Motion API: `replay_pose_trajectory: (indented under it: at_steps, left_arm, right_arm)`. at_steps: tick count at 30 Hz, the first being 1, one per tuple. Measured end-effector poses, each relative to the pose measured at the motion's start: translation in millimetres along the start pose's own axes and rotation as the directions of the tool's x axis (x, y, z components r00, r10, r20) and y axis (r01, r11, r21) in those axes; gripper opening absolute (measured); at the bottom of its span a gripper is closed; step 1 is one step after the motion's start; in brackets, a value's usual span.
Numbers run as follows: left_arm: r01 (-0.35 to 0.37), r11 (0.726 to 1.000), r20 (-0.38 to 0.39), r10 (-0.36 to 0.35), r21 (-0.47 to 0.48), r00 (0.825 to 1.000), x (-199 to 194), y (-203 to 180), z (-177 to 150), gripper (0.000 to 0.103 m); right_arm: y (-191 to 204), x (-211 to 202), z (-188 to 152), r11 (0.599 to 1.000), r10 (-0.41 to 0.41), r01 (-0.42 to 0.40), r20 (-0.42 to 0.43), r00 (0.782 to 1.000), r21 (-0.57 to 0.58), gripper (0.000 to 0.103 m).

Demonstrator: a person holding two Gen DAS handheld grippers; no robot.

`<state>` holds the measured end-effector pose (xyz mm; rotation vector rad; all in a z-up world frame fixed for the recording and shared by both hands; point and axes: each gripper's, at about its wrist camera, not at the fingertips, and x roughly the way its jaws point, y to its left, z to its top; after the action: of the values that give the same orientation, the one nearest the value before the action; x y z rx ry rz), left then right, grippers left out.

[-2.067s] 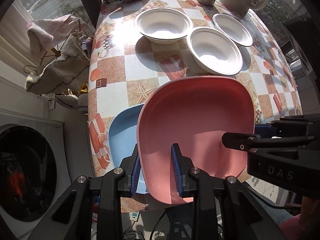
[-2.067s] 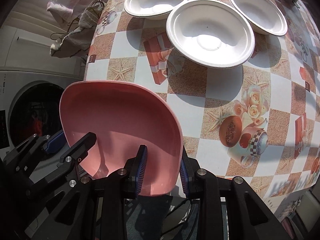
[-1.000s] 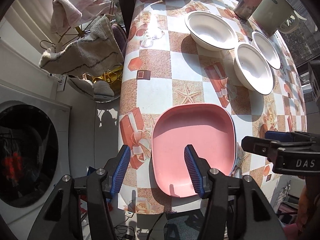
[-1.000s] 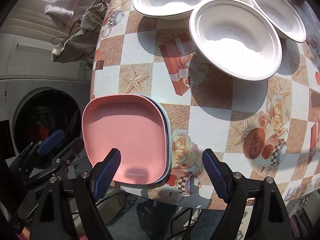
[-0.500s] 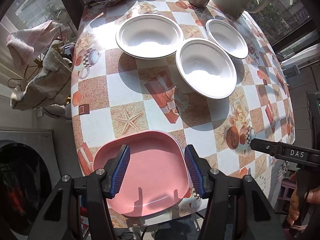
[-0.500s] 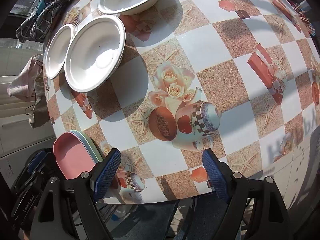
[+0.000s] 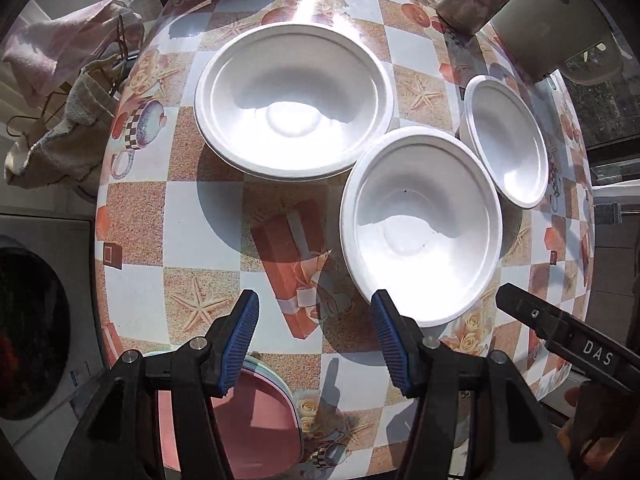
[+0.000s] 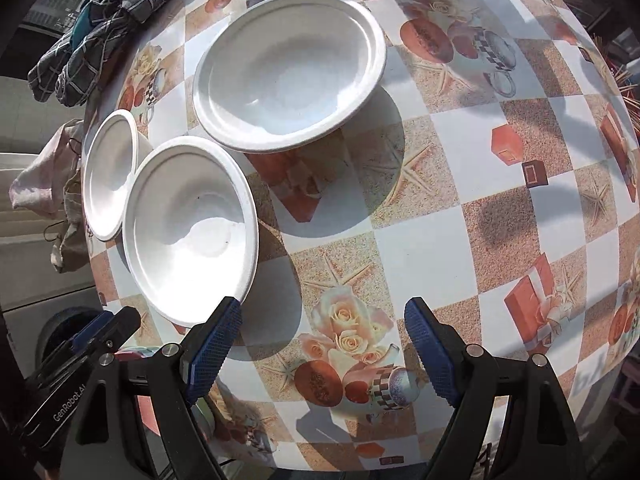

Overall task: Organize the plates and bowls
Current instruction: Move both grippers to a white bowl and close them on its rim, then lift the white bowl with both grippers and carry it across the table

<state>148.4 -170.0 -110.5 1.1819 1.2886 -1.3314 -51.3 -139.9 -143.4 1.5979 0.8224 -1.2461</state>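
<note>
Three white bowls stand on the patterned table. In the left wrist view the large one [image 7: 294,98] is farthest, a middle one [image 7: 420,224] is nearest my right finger, and a small one [image 7: 506,140] is at the right. My left gripper [image 7: 314,334] is open and empty above the table, just short of the middle bowl. The pink plate [image 7: 256,424] lies on a stack of plates under my left finger. In the right wrist view my right gripper [image 8: 322,344] is open and empty, its left finger beside the middle bowl [image 8: 188,228]; the large bowl [image 8: 290,68] and small bowl [image 8: 108,174] lie beyond.
A beige jug [image 7: 552,28] and a brown cup [image 7: 466,0] stand at the table's far right corner. A checked cloth [image 8: 96,28] lies at the far edge. Towels on a rack [image 7: 60,92] and a washing machine [image 7: 28,332] are left of the table.
Both grippers let go of the pink plate, which now rests on the plate stack. Both opened and moved forward toward the white bowls; the right one swung round to the other side.
</note>
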Motion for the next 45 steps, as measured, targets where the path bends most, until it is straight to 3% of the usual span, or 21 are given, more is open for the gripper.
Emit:
replay_pose_trajectory:
  at_steps: [5,13,14,15,16,17,20,26,36,45]
  left_arm:
    - [-0.044,0.998,-0.019,0.043,-0.046,0.999,24,-5,14,0.062]
    - [-0.046,0.997,-0.045,0.043,-0.057,0.998,47,-15,24,0.061]
    - [-0.040,0.998,-0.047,0.038,-0.056,0.998,48,-16,24,0.053]
    - [-0.032,0.998,-0.052,0.030,-0.051,0.998,51,-20,24,0.046]
    - [-0.020,0.998,-0.058,0.017,-0.052,0.998,54,-22,23,0.036]
    - [-0.009,0.998,-0.060,0.005,-0.062,0.998,55,-22,23,0.033]
    - [0.010,0.997,-0.049,-0.014,-0.077,0.999,56,-26,20,0.026]
    - [-0.028,0.999,-0.057,0.029,0.021,0.998,59,-64,12,0.026]
    - [-0.009,0.971,-0.118,0.038,0.239,0.992,77,-176,-61,0.029]
    - [0.018,0.959,-0.158,0.028,0.282,0.987,84,-225,-125,0.031]
  right_arm:
    - [7,20,21,0.999,0.040,-0.040,-0.021,0.999,-0.007,0.085]
    - [30,37,34,0.994,0.060,-0.064,-0.039,0.997,-0.094,0.082]
    - [31,37,29,0.992,0.055,-0.060,-0.043,0.998,-0.109,0.069]
    - [33,40,28,0.991,0.053,-0.060,-0.057,0.997,-0.119,0.046]
    - [33,43,27,0.990,0.060,-0.069,-0.076,0.995,-0.121,0.036]
    - [33,46,25,0.989,0.079,-0.090,-0.090,0.993,-0.115,0.024]
    - [30,46,25,0.985,0.106,-0.117,-0.093,0.990,-0.123,0.014]
    - [19,44,15,0.984,0.083,-0.097,-0.096,0.992,-0.152,0.014]
    - [-81,24,-21,0.997,0.048,-0.056,-0.115,0.992,-0.059,0.014]
    - [-132,13,-60,0.996,0.021,-0.034,-0.155,0.988,-0.080,0.015]
